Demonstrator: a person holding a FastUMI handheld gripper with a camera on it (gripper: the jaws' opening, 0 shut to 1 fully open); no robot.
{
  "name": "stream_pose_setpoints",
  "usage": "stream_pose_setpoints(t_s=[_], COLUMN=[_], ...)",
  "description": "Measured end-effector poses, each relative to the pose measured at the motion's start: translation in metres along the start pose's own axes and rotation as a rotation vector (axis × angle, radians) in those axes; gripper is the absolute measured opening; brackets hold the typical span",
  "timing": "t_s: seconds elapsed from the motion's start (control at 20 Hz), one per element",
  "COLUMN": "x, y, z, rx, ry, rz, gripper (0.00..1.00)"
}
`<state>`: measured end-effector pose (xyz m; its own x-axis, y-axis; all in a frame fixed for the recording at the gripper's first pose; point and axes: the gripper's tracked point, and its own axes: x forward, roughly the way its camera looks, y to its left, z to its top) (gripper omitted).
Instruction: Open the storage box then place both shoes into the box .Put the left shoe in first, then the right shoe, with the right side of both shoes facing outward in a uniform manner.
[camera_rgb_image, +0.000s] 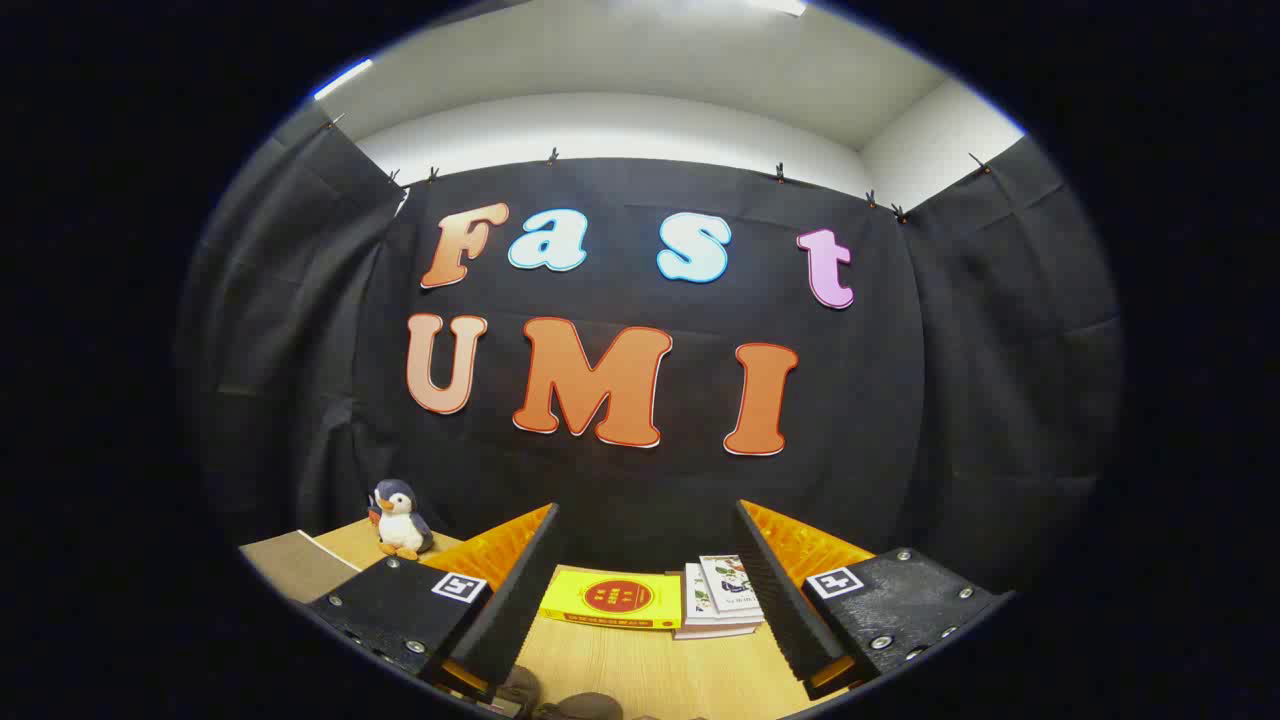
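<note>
My gripper (645, 520) is held high above a wooden table (650, 670), open, with nothing between its fingers (520, 590). Just below the fingers, at the near edge of the table, the dark rounded tops of two shoes (575, 705) peek into view; most of each shoe is hidden.
A yellow book (612, 598) with a red disc lies on the table beyond the fingers, next to a small stack of white books (722, 598). A plush penguin (400, 520) stands at the back left beside a grey board (295, 565). Black cloth walls close the booth.
</note>
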<state>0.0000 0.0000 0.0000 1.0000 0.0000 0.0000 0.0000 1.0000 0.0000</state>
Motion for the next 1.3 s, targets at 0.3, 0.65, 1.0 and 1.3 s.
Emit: stream_pose_setpoints(t_s=[0.3,0.65,1.0,1.3], x=[0.005,0.01,0.013,0.019], y=[-0.003,0.029,0.063,0.083], z=[0.027,0.044,0.039,0.024], rx=[0.023,0.006,0.04,0.104], ry=[-0.031,-0.052,-0.023,0.064], rz=[-0.012,0.029,0.127,0.25], gripper=[1.0,1.0,1.0,1.0])
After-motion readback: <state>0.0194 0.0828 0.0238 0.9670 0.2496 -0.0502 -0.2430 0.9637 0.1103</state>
